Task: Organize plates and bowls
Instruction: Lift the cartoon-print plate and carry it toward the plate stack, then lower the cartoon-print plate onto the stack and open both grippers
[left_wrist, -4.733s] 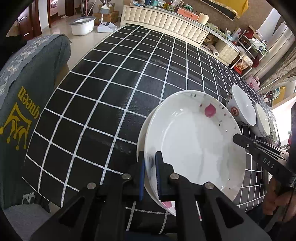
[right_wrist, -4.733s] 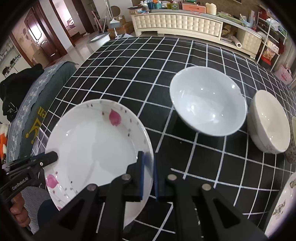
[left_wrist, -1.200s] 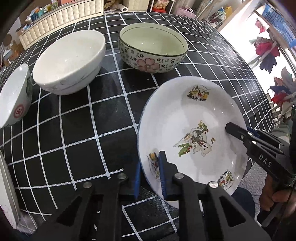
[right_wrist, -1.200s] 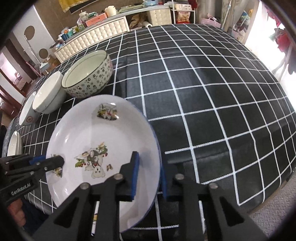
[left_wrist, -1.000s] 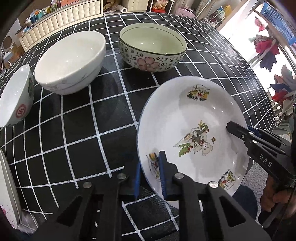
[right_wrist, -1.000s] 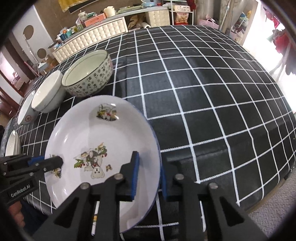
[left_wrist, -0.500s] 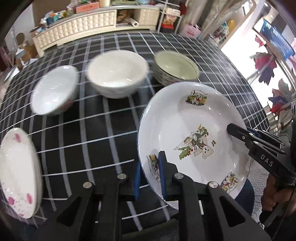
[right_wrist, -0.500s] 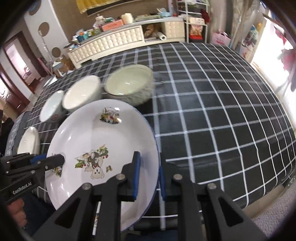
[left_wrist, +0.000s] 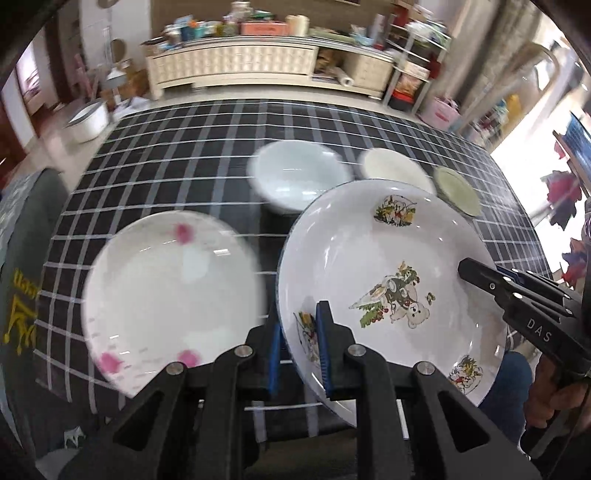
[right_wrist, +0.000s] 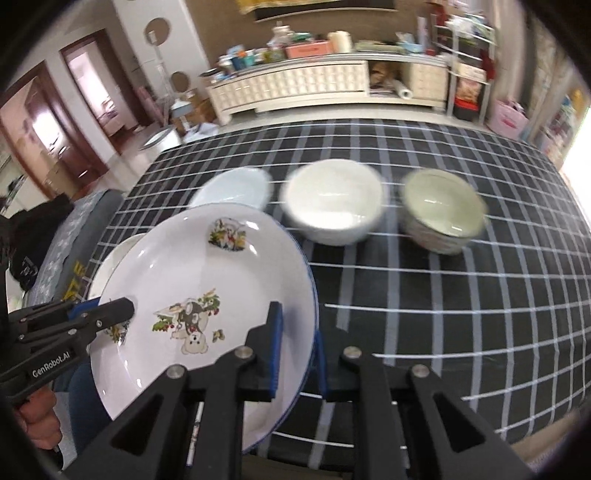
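A white cartoon-print plate is held in the air above the table's near edge. My left gripper is shut on its left rim and my right gripper is shut on its right rim. A white plate with pink flowers lies on the checked tablecloth to the left, partly hidden behind the held plate in the right wrist view. Three bowls stand in a row behind: a white one, a cream one and a green-lined flowered one.
The black checked tablecloth covers the table. A grey chair back with yellow print stands at the left edge. A white cabinet and shelves stand beyond the table.
Both grippers have carried the cartoon plate up and leftward along the table. The pink-flowered plate has come into view beside it and the bowls now lie farther back.
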